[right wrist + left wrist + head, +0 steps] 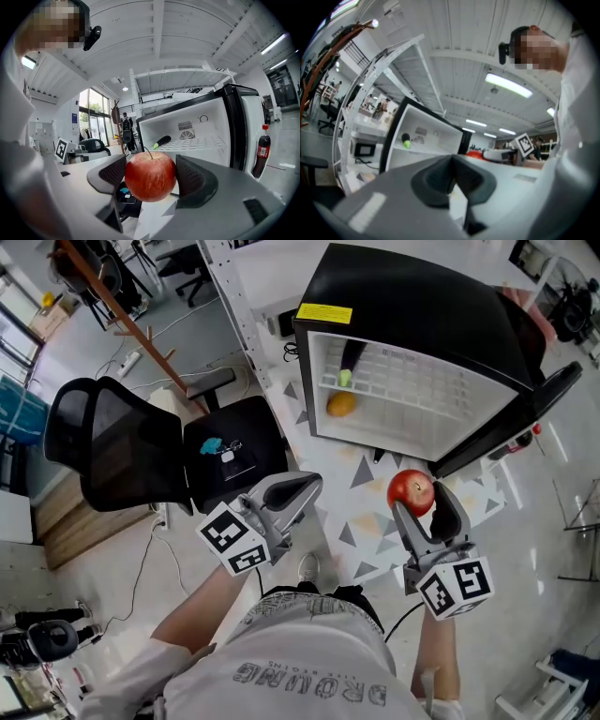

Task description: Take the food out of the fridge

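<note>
One apple (150,176) is out of the fridge (412,296), clamped between the pads of the right gripper (151,178) across its widest part, stem up, in front of the open door; in the head view it (409,489) hangs over the floor, apart from the cabinet.

The left gripper (452,176) has its jaws together on nothing.

Two foods lie inside: an orange (340,404) low at the left, and a dark vegetable (162,141) with a green tip on the wire shelf (422,381).

The apple looks firm, smooth and fairly light; likely to slip if held off-centre, and to bruise under a hard squeeze. The orange's rougher peel should hold better, taken across its middle; the long vegetable is best taken at mid-length, across its narrow width.
</note>
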Demonstrator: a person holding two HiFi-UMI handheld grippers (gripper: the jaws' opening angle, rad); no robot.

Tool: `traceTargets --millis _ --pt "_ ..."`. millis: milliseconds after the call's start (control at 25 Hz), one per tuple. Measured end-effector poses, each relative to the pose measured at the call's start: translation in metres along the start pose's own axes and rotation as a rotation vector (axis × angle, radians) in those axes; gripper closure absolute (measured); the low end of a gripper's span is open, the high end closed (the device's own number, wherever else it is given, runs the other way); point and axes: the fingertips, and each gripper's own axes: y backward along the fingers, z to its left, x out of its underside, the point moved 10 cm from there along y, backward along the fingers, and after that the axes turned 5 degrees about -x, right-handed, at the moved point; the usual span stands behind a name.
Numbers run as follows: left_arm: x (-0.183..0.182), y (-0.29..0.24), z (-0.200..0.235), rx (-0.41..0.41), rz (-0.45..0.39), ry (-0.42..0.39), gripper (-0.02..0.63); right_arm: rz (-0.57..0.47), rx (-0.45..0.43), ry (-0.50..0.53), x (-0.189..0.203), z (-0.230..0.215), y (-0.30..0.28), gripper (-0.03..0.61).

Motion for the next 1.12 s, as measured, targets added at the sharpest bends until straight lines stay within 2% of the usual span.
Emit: traceTargets --millis 1120 --pt "-0.001 -0.013 0.006 0.001 0.000 0.006 0.607 0.015 0.005 -0.005 -0.002 -0.013 -0.009 0.253"
